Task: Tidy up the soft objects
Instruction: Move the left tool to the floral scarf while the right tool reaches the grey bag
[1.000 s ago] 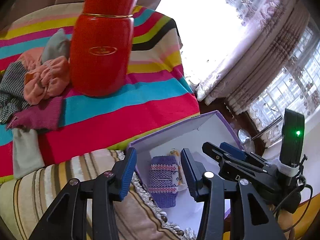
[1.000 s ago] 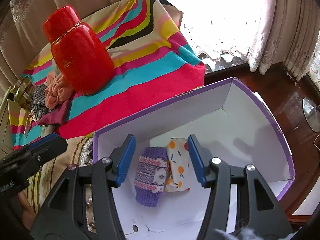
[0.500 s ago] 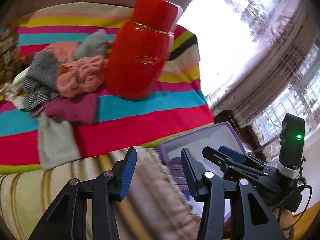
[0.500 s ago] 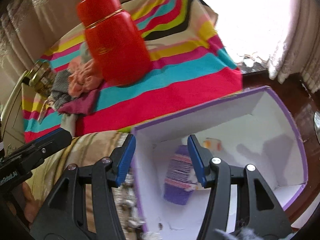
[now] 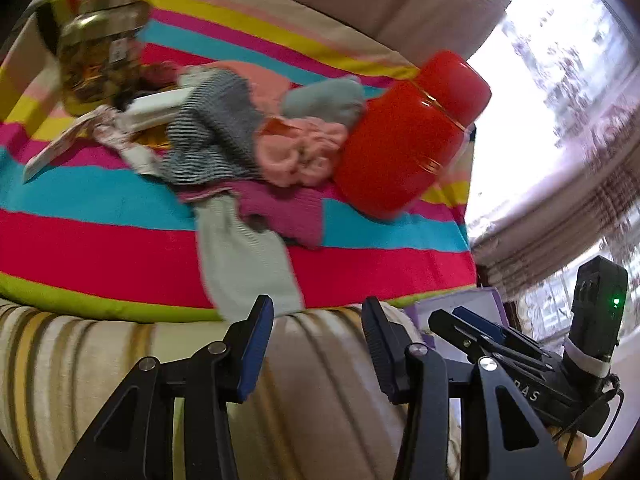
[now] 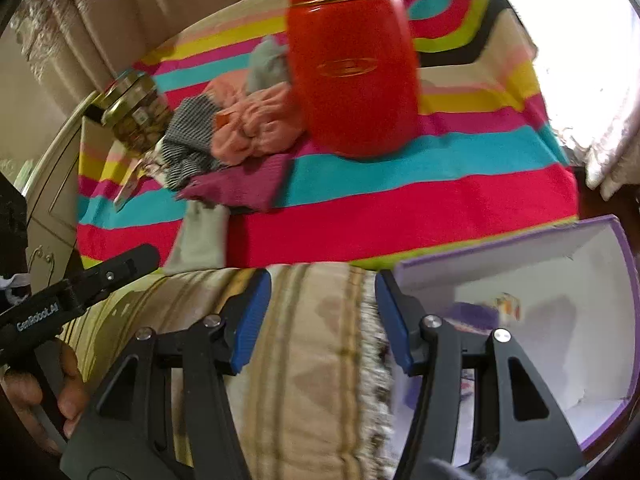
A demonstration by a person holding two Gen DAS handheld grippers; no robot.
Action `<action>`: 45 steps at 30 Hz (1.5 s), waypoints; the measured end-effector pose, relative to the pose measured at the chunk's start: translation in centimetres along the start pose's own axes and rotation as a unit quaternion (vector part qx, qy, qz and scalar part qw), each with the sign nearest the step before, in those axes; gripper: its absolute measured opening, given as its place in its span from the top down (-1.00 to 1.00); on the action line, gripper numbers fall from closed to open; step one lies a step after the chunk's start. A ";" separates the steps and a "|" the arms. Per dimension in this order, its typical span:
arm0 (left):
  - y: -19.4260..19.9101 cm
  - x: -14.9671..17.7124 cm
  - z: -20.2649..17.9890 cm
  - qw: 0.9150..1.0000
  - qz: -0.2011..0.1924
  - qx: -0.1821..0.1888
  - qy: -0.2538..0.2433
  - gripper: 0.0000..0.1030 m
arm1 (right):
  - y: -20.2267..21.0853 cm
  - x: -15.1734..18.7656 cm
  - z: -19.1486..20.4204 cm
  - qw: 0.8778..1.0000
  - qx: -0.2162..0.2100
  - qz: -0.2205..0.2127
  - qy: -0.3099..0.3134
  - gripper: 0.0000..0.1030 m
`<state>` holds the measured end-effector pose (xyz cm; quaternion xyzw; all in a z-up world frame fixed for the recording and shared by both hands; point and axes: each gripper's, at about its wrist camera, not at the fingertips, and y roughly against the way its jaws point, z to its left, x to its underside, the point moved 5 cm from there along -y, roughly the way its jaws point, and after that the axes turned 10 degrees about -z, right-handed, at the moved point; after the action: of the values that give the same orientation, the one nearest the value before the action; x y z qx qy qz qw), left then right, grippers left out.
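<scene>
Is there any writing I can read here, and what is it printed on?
"GenRobot.AI": left gripper, along its body.
"DAS": right gripper, only partly in view.
Gold oval emblem on the red flask: too blurred.
Jar label: too small.

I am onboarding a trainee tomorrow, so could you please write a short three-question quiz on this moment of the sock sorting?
1. True or false: the left gripper holds a sock.
2. Which thing stands right beside the sock pile? A) the red flask B) the purple box C) a blue bucket
3. Fill in: the pale sock nearest the left gripper lies on the striped ____.

Key
1. False: both the left gripper and the right gripper are open and hold nothing.
2. A.
3. Blanket.
</scene>
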<state>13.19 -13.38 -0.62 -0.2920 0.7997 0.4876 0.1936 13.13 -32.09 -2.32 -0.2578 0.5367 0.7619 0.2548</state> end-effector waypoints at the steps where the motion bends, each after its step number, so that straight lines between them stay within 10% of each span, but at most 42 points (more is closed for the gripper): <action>1: 0.1 -0.2 0.6 1.000 -0.001 -0.003 0.005 0.08 | -0.4 -0.1 0.5 1.000 -0.005 0.005 0.001 -0.12; 26: 3.0 -4.6 14.2 0.993 -0.041 -0.077 0.081 0.08 | -10.8 -0.8 11.5 0.990 -0.053 0.110 0.073 -0.27; 45: -2.1 -14.0 20.9 0.989 -0.049 -0.141 0.016 -0.14 | -14.4 -0.9 13.3 0.985 -0.065 0.142 0.066 -0.27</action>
<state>25.65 8.42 -3.09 -0.3629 0.7105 0.5809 0.1614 21.79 -15.34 -7.67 -0.2447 0.5331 0.8048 0.0905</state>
